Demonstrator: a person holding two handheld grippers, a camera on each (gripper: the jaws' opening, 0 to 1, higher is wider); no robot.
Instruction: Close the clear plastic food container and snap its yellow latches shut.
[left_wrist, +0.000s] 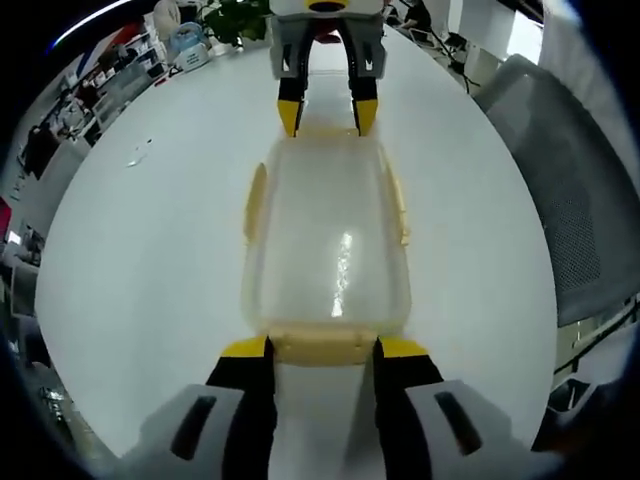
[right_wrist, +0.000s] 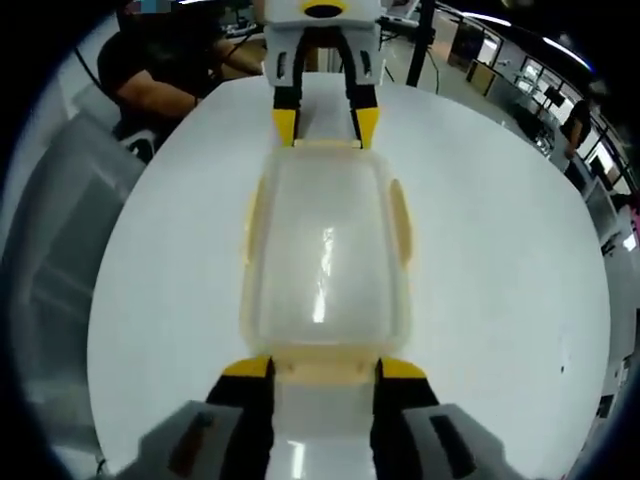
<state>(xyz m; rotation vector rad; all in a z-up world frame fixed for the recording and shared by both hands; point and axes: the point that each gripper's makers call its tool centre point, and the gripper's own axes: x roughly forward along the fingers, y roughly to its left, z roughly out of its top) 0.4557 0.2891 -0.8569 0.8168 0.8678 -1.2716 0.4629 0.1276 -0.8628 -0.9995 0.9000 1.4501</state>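
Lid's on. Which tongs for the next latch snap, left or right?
Either: it's symmetric. The left tongs and right tongs each straddle an end latch of the container. Slight lean right; its far-side counterpart looks closer in.

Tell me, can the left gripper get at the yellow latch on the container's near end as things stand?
Probably yes: the left gripper already has its fingers either side of the near-end latch of the container, with nothing between.

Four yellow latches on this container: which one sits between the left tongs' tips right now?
The short-end latch at the bottom of the left gripper view, between the left tongs. The two long-side latches lie clear of both tongs; the right tongs flank the opposite end latch.
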